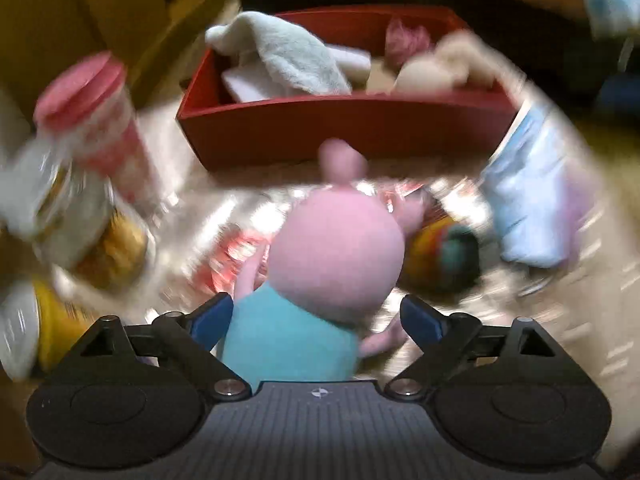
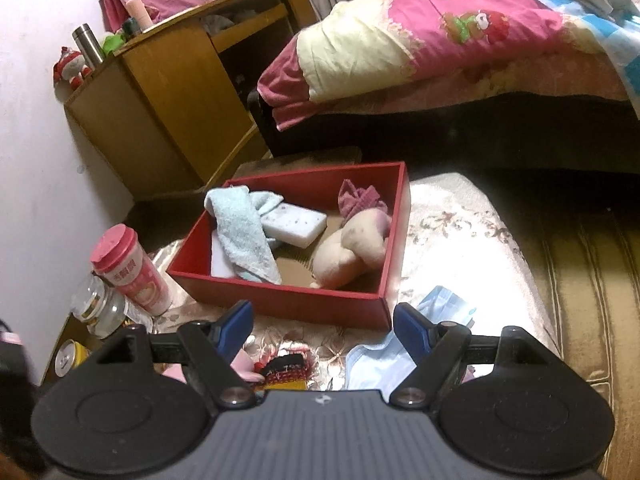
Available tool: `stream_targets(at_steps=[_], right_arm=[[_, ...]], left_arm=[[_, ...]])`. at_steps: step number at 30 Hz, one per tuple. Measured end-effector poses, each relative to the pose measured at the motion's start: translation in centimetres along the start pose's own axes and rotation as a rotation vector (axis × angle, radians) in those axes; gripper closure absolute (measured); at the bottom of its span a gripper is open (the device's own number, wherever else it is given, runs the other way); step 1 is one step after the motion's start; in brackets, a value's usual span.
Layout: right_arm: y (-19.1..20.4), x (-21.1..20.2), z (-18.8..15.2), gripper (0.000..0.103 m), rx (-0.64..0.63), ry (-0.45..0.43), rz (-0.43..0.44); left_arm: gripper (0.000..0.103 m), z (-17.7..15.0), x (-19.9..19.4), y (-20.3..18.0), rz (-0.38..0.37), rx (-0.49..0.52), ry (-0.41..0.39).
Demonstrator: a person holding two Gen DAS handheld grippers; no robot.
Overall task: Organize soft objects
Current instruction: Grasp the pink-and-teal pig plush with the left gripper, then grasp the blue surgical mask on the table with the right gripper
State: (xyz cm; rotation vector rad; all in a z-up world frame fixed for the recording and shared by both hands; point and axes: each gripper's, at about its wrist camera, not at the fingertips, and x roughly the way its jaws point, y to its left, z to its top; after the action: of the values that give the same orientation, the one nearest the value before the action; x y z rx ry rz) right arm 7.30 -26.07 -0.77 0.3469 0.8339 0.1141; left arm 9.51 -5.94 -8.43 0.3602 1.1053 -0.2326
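Observation:
A pink pig plush [image 1: 336,256] in a teal shirt lies on the flowered cloth, between the fingers of my left gripper [image 1: 316,316]. The jaws stand wide and the right pad is clear of the toy. Behind it is a red box [image 1: 344,120] holding a light blue towel [image 1: 288,52] and a beige plush [image 1: 432,72]. My right gripper [image 2: 324,328] hovers open and empty in front of the same red box [image 2: 280,300], where the towel [image 2: 248,232], a white sponge block [image 2: 294,222], a pink cloth [image 2: 358,200] and the beige plush [image 2: 348,252] lie.
A pink-lidded cup [image 2: 132,276], a glass jar [image 2: 96,308] and a yellow can [image 2: 70,354] stand left of the box. Blue face masks [image 2: 444,304] lie to the right, and a striped ball [image 1: 440,252] beside the pig. A wooden desk [image 2: 172,92] and a bed [image 2: 440,40] stand behind.

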Motion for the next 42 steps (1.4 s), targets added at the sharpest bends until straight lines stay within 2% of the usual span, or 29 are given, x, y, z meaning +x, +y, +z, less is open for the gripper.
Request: stream_targets(at_steps=[2, 4, 5, 6, 9, 10, 12, 15, 20, 26, 30, 32, 33, 34, 35, 36, 39, 42], right_arm=[[-0.3, 0.4, -0.2, 0.049, -0.002, 0.023, -0.005], [-0.5, 1.1, -0.4, 0.049, -0.013, 0.055, -0.021], [-0.7, 1.4, -0.6, 0.049, -0.014, 0.068, -0.034], [-0.8, 1.7, -0.8, 0.049, -0.013, 0.082, -0.037], [-1.1, 2.0, -1.2, 0.049, -0.009, 0.118, -0.012], [-1.2, 1.9, -1.2, 0.049, -0.009, 0.117, -0.012], [-1.2, 1.5, -1.3, 0.049, -0.017, 0.117, -0.014], [-1.7, 1.1, -1.4, 0.051, 0.006, 0.109, -0.035], [-3.9, 2.9, -0.7, 0.059, 0.056, 0.134, -0.096], [-5.8, 6.6, 0.2, 0.061, 0.088, 0.167, -0.175], [-6.0, 10.0, 0.3, 0.061, 0.092, 0.233, -0.198], [-6.0, 11.4, -0.1, 0.067, 0.106, 0.252, -0.209], [-5.8, 11.9, -0.2, 0.080, 0.102, 0.263, -0.208], [-5.6, 12.3, -0.3, 0.087, 0.095, 0.276, -0.210], [-5.4, 12.4, -0.5, 0.089, 0.087, 0.275, -0.216], [-5.2, 12.5, -0.5, 0.100, 0.071, 0.268, -0.222], [-5.5, 12.1, -0.3, 0.103, 0.109, 0.278, -0.163], [-5.2, 10.5, 0.3, 0.103, 0.114, 0.235, -0.124]], left_arm=[[0.017, -0.4, 1.8, -0.3, 0.054, 0.008, 0.027], [0.020, -1.0, 2.5, -0.3, 0.095, 0.062, 0.041], [0.027, -1.1, 2.2, 0.2, 0.076, 0.032, 0.036], [0.028, -1.2, 1.8, 1.0, 0.049, -0.019, 0.037], [0.032, -2.2, 0.5, 3.8, -0.162, -0.223, 0.071], [0.032, -2.6, 0.0, 4.4, -0.205, -0.271, 0.066], [0.032, -3.4, -1.7, 5.4, -0.269, -0.350, 0.038], [0.032, -4.1, -4.7, 6.3, -0.340, -0.417, -0.022], [0.031, -3.9, -7.3, 5.8, -0.403, -0.427, -0.076], [0.031, -3.5, -6.0, 5.3, -0.440, -0.423, -0.043], [0.030, -3.3, -5.0, 5.3, -0.449, -0.418, -0.024], [0.030, -3.4, -4.7, 5.3, -0.448, -0.419, -0.016], [0.030, -3.4, -4.6, 5.3, -0.448, -0.420, -0.012], [0.030, -3.5, -4.5, 5.3, -0.449, -0.421, -0.009], [0.030, -3.5, -4.4, 5.4, -0.448, -0.425, -0.006], [0.030, -3.6, -4.3, 5.5, -0.448, -0.427, -0.004], [0.030, -3.7, -4.5, 5.6, -0.452, -0.428, -0.007], [0.030, -3.7, -4.9, 5.7, -0.457, -0.431, -0.016]])
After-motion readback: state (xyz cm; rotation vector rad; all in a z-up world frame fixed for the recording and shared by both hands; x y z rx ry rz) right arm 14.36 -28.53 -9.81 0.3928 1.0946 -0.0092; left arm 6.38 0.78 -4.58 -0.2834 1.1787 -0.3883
